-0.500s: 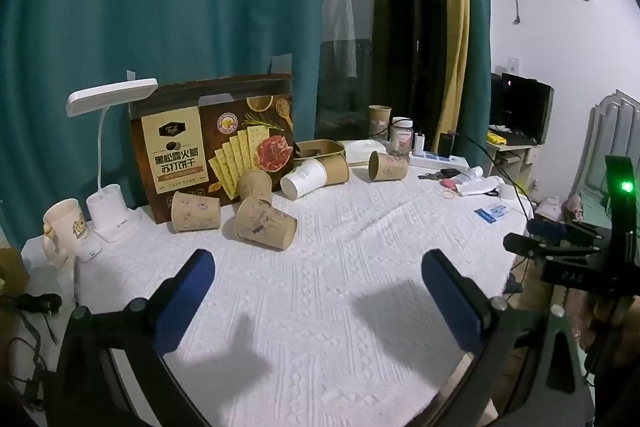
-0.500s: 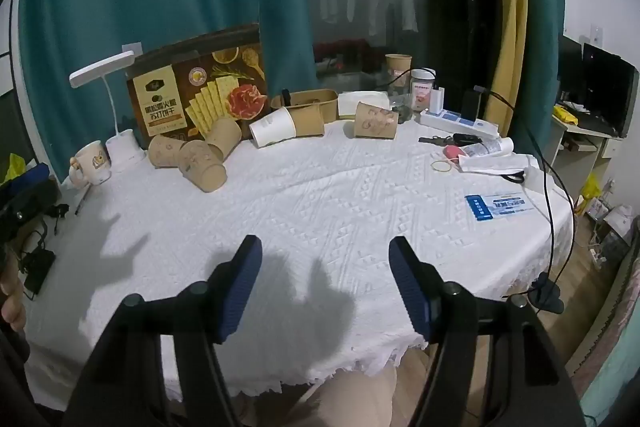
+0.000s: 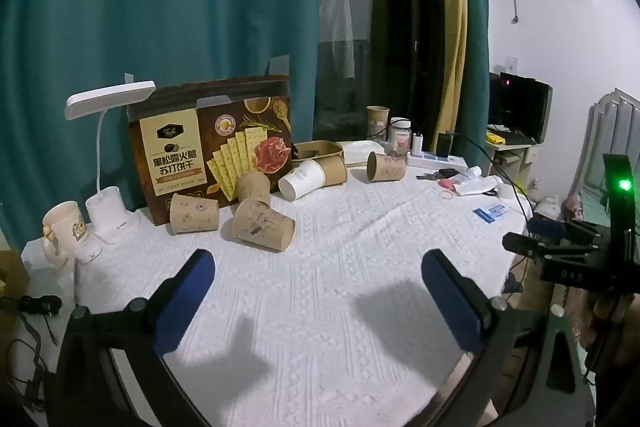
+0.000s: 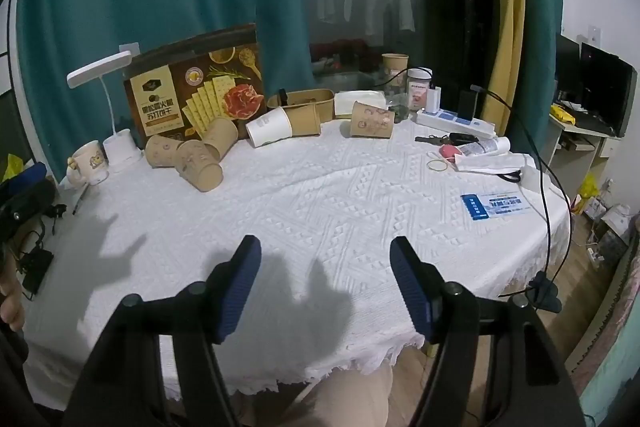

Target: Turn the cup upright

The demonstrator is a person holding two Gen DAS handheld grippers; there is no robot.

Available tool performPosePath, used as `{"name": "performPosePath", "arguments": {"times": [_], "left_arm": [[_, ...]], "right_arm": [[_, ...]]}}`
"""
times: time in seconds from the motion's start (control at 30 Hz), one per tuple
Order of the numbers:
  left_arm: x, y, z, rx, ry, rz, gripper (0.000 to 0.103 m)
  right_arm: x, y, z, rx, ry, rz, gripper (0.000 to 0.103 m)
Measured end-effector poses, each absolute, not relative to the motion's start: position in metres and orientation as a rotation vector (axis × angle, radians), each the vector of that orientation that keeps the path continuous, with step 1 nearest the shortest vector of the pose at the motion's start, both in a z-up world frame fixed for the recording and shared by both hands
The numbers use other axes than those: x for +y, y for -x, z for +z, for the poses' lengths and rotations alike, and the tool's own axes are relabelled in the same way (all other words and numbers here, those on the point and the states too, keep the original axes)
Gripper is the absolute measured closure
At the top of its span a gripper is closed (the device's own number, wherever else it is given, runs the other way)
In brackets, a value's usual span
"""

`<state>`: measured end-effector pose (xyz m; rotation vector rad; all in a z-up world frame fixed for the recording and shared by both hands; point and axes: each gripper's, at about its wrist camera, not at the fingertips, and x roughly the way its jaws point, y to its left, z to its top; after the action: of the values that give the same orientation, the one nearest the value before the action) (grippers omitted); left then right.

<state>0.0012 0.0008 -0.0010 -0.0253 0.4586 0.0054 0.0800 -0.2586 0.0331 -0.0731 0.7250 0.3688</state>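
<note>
Several brown paper cups lie on their sides on the white tablecloth. The nearest cup lies at the left, also in the right wrist view. Two more cups lie behind it. A white-and-brown cup and another brown cup lie farther back. My left gripper is open and empty, well short of the nearest cup. My right gripper is open and empty above the table's front edge; it also shows at the right of the left wrist view.
A cracker box stands at the back. A white desk lamp and a mug stand at the left. An upright cup, a jar, a power strip, keys, papers and a blue card lie at the right.
</note>
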Motion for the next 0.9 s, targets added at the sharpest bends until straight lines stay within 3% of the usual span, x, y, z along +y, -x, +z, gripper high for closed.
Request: {"name": "performPosePath", "arguments": {"times": [0.9], "left_arm": [[-0.0002, -0.0032, 0.0032, 0.462, 0.023, 0.013, 0.0]], "right_arm": [[-0.2652, -0.0851, 0.0352, 0.724, 0.076, 0.36, 0.038]]}}
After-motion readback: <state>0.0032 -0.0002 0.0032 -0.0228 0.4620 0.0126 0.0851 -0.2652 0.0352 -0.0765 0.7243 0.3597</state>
